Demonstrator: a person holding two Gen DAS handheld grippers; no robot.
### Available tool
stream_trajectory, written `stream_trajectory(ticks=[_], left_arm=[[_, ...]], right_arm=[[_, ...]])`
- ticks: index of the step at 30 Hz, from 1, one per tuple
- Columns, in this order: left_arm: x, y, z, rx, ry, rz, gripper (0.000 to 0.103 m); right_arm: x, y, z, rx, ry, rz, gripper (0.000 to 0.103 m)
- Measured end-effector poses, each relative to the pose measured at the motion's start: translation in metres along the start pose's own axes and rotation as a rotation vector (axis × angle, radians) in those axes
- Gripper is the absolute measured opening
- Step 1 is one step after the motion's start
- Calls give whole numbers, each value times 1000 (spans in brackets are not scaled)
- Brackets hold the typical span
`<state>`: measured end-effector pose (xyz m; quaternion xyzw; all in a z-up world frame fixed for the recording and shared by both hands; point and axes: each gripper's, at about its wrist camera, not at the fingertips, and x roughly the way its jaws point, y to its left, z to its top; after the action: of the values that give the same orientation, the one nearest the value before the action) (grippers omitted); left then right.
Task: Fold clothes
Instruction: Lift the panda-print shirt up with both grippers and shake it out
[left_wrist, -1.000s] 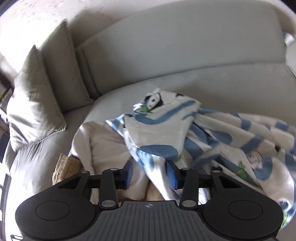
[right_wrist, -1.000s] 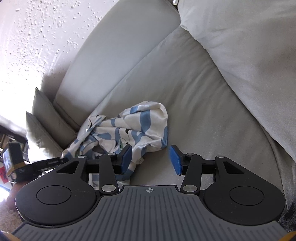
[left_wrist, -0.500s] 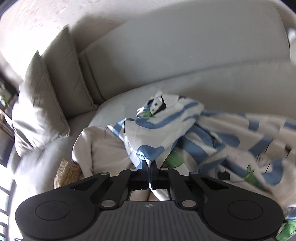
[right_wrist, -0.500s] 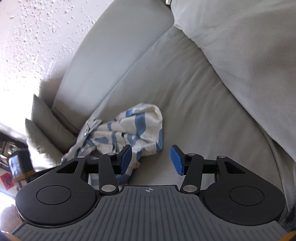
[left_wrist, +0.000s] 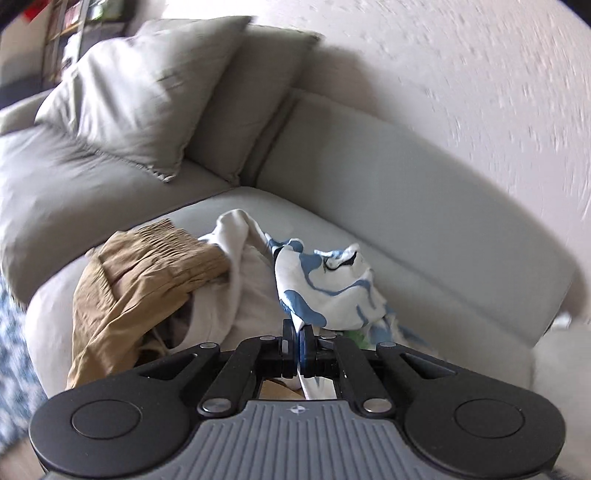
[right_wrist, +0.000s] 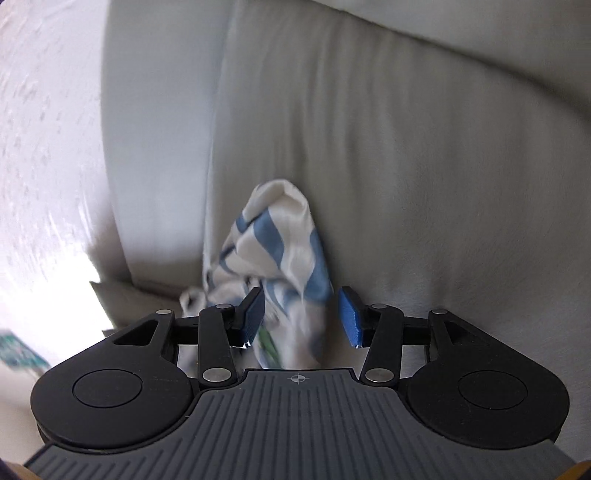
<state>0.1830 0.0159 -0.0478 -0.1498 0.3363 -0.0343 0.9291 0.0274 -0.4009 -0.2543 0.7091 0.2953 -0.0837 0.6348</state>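
My left gripper (left_wrist: 297, 341) has its pads pressed together on a fold of the blue-and-white patterned garment (left_wrist: 325, 284), and a strip of that cloth runs back between the fingers toward the camera. I judge the pinch sits on an edge or corner, because the fabric fans out from that one point instead of bunching around it. From there the garment trails away from me and to the right across the grey sofa seat (left_wrist: 388, 258), so in this view its long axis runs from the pinch near me toward the backrest on the right. It is crumpled, not flat, and I cannot tell which end is collar or hem.

My right gripper (right_wrist: 302, 314) is spread wide, with the same garment lying in the gap between the blue pads (right_wrist: 349, 314) but neither pad closed on it. Seen from that side, the cloth rises as a narrow, bunched column along the seat, its far end a rounded white hump. Holding the fingers astride it like this suits taking a second hold, so the piece could be drawn out between two points; that is my reading, not something settled here.

To the left of the garment lie a tan garment with a gathered waistband (left_wrist: 147, 273) and a cream garment (left_wrist: 236, 280), heaped together on the near seat. Two grey cushions (left_wrist: 147, 96) lean in the far left corner.
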Motion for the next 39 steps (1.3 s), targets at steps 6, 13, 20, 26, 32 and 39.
stream_trajectory(ticks=[6,13,20,26,32,39], left_arm=[[-22,1,8,-9,-47,-24,1],[-26,22,2,-58,-54,-8,1],[-50,47,9,-224,-46,-97,1],[-108,39,50,-405,-110,-387,0],[-235,21,109,-383,-402,-698,0],[-268,6,124,-380,-248,-750,0]], right_arm=[[14,13,-18,-83,9,-47,46],[27,15,-33,-347,-15,-92,15],[24,42,-36,-460,-29,-28,0],[-92,143,-66,-621,-206,303,0],[-208,243,-96,-771,-384,638,0],[-320,320,-127,-906,-480,678,0]])
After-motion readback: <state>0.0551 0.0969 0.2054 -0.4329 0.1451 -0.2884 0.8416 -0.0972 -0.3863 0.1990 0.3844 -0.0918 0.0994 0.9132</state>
